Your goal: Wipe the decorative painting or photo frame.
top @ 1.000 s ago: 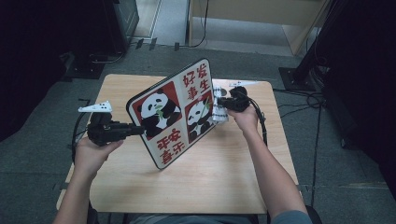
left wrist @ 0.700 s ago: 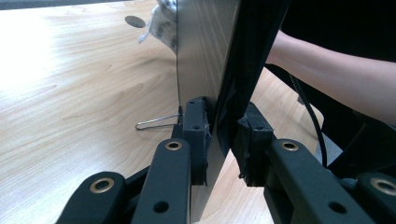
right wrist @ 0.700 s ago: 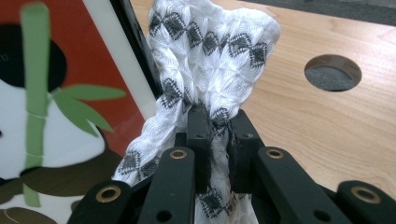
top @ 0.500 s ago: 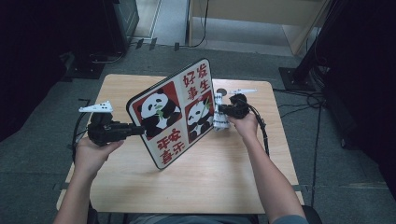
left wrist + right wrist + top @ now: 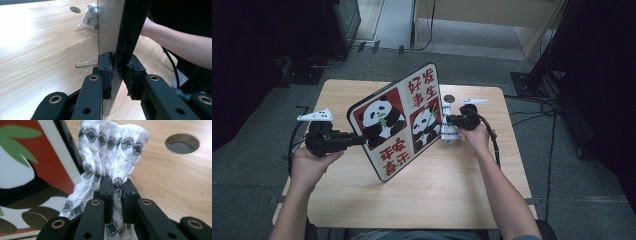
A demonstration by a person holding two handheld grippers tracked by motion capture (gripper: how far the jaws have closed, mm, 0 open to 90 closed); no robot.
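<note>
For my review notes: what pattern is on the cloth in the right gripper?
The cloth is white with rows of black diamond shapes, clearest in the right gripper view.

Glossy smooth panda sign [image 5: 398,121], woven patterned white cloth [image 5: 110,152], matt pale wood table [image 5: 447,195]

A panda board [image 5: 399,122] stands on edge at the middle of the tabletop [image 5: 447,195], tilted, running from lower left to upper right of the high view. The left claw [image 5: 359,139] sits at the board's left edge, mid-left of the frame, clamped over that edge. The right claw [image 5: 451,121] lies just right of the board, gripping a cloth [image 5: 447,131] that rests on the tabletop beside the board's right edge. A round hole [image 5: 449,98] in the tabletop lies above the cloth, toward the upper edge. In the left gripper view, a wire clip [image 5: 86,63] juts left from the board's back, near the tabletop.
</note>
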